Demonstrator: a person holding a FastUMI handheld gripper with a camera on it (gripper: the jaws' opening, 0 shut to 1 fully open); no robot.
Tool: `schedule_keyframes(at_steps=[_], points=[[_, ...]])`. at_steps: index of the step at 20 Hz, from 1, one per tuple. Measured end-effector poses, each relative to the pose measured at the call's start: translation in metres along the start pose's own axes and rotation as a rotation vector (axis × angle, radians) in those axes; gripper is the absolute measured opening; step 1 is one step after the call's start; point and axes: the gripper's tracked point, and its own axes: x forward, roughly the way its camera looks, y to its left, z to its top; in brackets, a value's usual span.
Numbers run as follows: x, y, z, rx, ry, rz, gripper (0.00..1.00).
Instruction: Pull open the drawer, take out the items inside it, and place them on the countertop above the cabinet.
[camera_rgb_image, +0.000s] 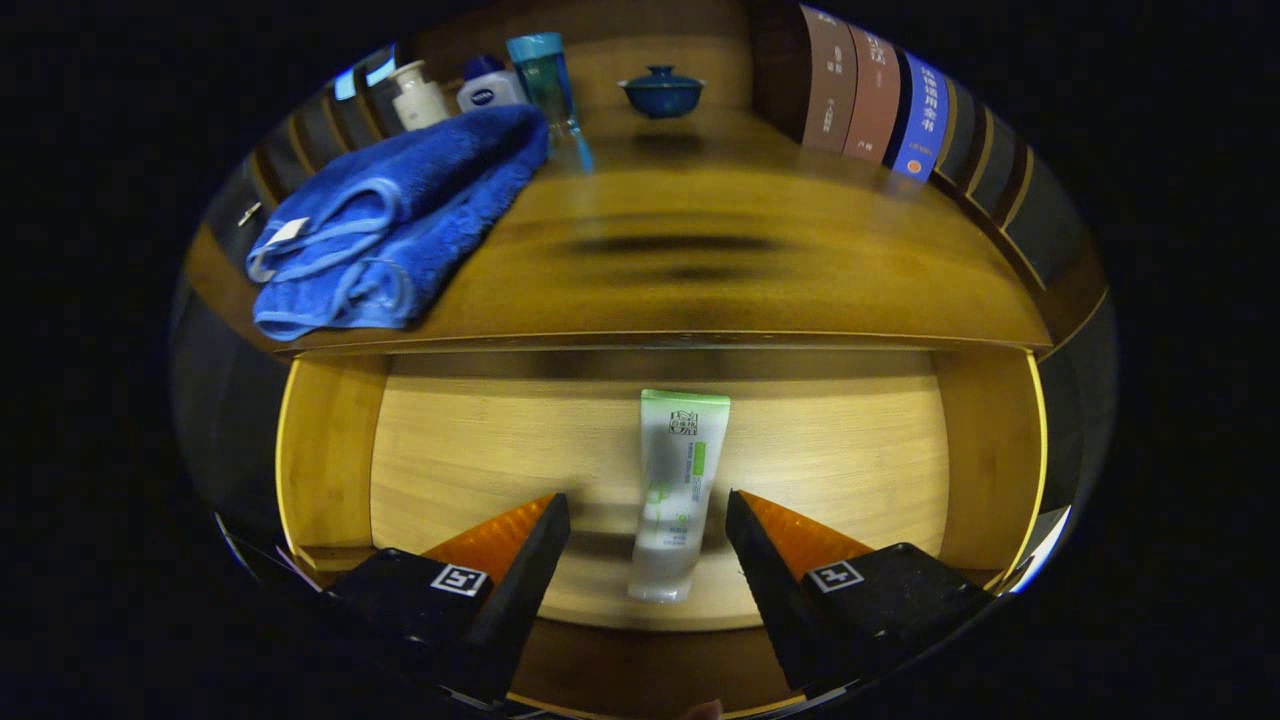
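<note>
The wooden drawer stands pulled open below the countertop. A white tube with a green end lies flat on the drawer's floor, its length running away from me. My gripper hovers open above the drawer. The tube's near half lies in the gap between the two fingers, closer to the right fingertip than to the left one. Neither finger touches the tube.
On the countertop a folded blue towel lies at the left. Behind it stand several bottles. A blue lidded bowl sits at the back middle. A row of books stands at the right.
</note>
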Motion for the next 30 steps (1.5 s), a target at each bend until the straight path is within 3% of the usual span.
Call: schedule_keyframes(at_steps=[2, 6, 10, 14, 15, 17, 22, 30], points=[[0.014, -0.01, 0.005, -0.02, 0.009, -0.066, 0.99], [0.025, -0.006, -0.001, -0.009, 0.081, -0.052, 0.79], [0.029, -0.008, -0.005, 0.022, 0.142, -0.087, 0.67], [0.032, -0.004, -0.007, 0.04, 0.149, -0.052, 0.49], [0.035, -0.004, -0.005, 0.044, 0.145, -0.035, 0.39], [0.024, -0.002, -0.005, 0.082, 0.13, -0.004, 0.3], [-0.002, 0.003, -0.018, 0.091, 0.075, 0.046, 0.29], [-0.089, 0.001, -0.003, 0.095, -0.082, 0.091, 0.29]])
